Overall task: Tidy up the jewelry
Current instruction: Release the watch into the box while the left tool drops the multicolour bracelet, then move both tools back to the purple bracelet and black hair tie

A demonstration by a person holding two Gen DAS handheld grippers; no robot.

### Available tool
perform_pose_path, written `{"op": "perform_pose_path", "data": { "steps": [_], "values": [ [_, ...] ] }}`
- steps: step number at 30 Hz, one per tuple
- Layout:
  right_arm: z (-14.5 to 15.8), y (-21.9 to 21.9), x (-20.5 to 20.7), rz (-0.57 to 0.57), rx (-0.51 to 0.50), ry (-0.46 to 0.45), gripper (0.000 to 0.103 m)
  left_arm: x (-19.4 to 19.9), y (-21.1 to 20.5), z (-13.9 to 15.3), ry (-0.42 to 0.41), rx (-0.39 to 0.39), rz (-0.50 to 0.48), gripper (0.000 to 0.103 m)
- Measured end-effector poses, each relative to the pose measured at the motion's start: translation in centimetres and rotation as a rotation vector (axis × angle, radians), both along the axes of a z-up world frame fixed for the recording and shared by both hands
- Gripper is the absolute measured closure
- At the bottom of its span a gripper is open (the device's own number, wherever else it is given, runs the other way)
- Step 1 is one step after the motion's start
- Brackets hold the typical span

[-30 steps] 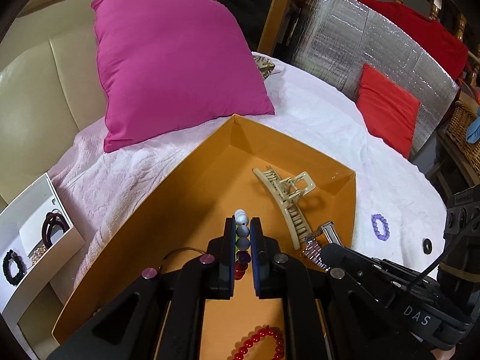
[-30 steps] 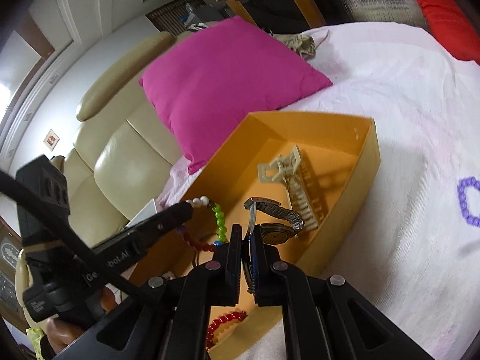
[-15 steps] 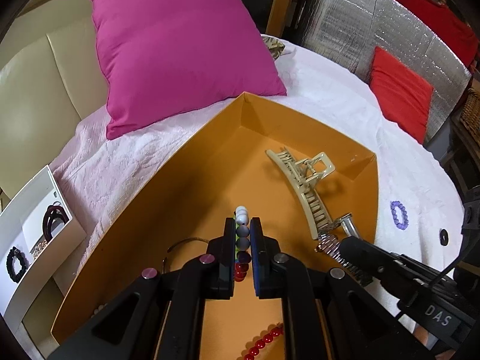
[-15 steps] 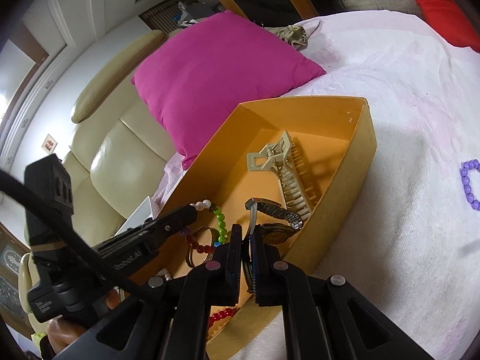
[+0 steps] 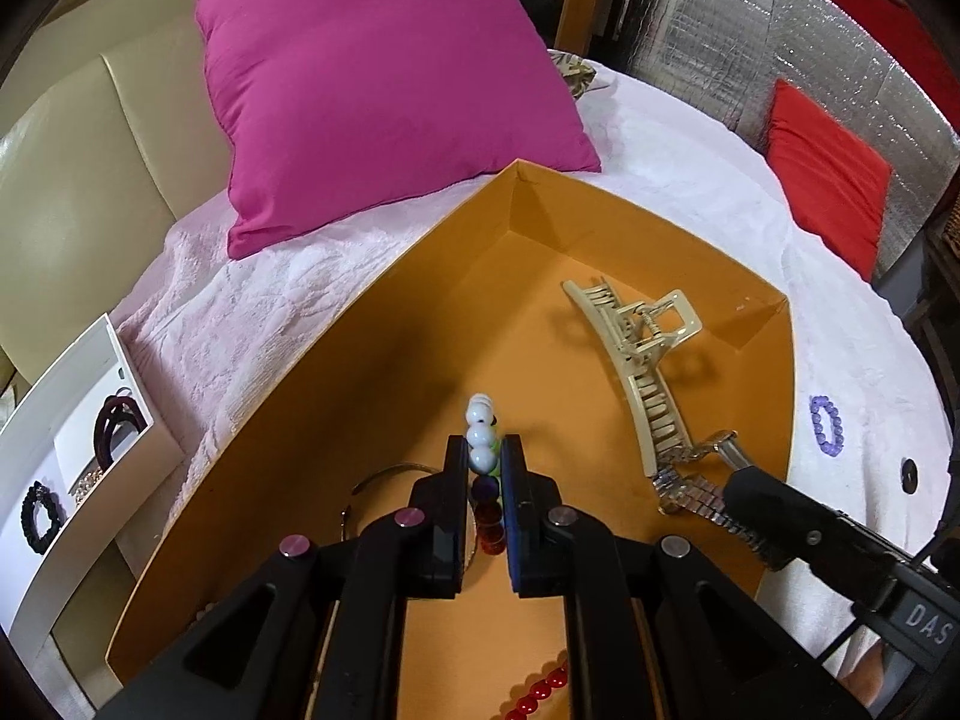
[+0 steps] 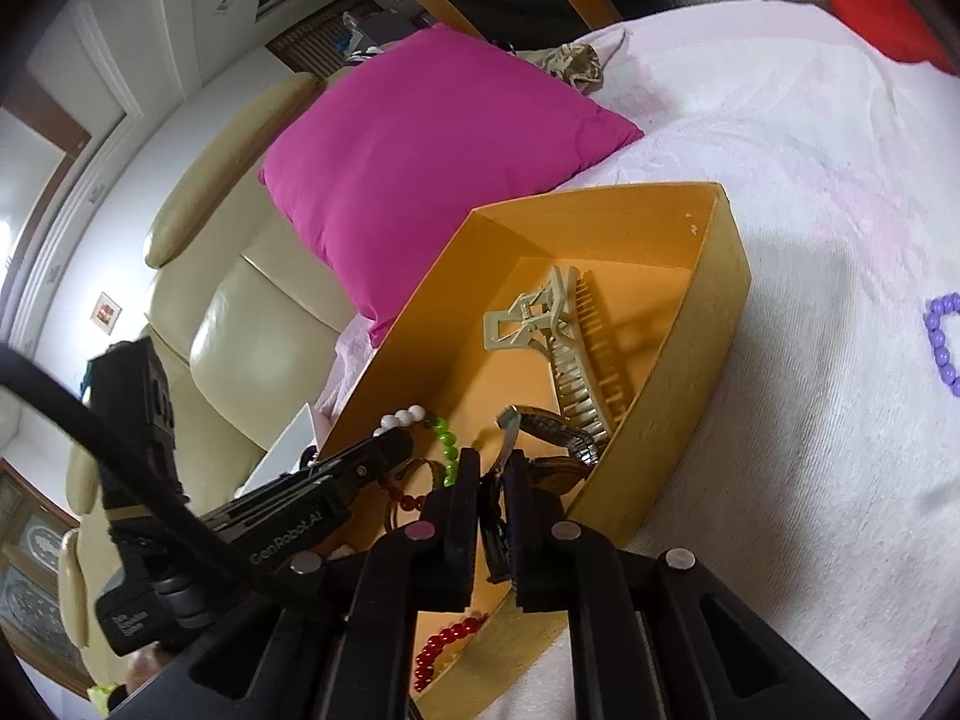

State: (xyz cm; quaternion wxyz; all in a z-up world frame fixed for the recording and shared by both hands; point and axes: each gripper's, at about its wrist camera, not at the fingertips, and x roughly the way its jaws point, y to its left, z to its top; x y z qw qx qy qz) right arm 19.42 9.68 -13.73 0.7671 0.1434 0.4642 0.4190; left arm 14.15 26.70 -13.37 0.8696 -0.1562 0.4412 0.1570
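My left gripper (image 5: 485, 468) is shut on a multicoloured bead bracelet (image 5: 480, 420) and holds it over the orange box (image 5: 336, 360); the bracelet also shows in the right wrist view (image 6: 444, 447). My right gripper (image 6: 492, 480) is shut on a metal wristwatch (image 6: 558, 429) over the box's near right side; the watch shows in the left wrist view (image 5: 690, 480). A beige hair claw clip (image 5: 642, 354) lies in the box. A red bead bracelet (image 5: 540, 696) lies at the box's near end.
A purple bead bracelet (image 5: 827, 425) and a small dark ring (image 5: 908, 471) lie on the pink-white blanket (image 5: 270, 276) right of the box. A magenta pillow (image 5: 372, 78) lies behind it. A white tray (image 5: 66, 450) with dark bracelets stands at left.
Both grippers have moved lower and forward into the box, each still holding its piece. The watch now hangs closer to the claw clip.
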Motion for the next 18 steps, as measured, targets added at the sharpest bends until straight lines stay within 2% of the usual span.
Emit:
{"op": "perform_pose_path", "data": {
  "steps": [1,5,6,9,18],
  "values": [
    [0.0,-0.1,0.0,0.001,0.002,0.006,0.092,0.0,0.0,0.0,0.001,0.004,0.003,0.091],
    [0.2,-0.3,0.0,0.007,0.005,0.01,0.092,-0.2,-0.2,0.4,-0.01,0.032,0.018,0.06],
    [0.2,-0.5,0.0,0.004,0.013,0.012,0.089,-0.2,-0.2,0.6,-0.015,0.043,0.02,0.057],
    [0.5,-1.2,0.1,-0.007,0.037,0.02,0.081,-0.1,-0.6,0.9,-0.024,0.083,0.019,0.056],
    [1.4,-4.7,0.1,-0.047,0.048,-0.012,0.081,0.3,-1.9,2.1,-0.069,0.148,0.01,0.053]
  ]
}}
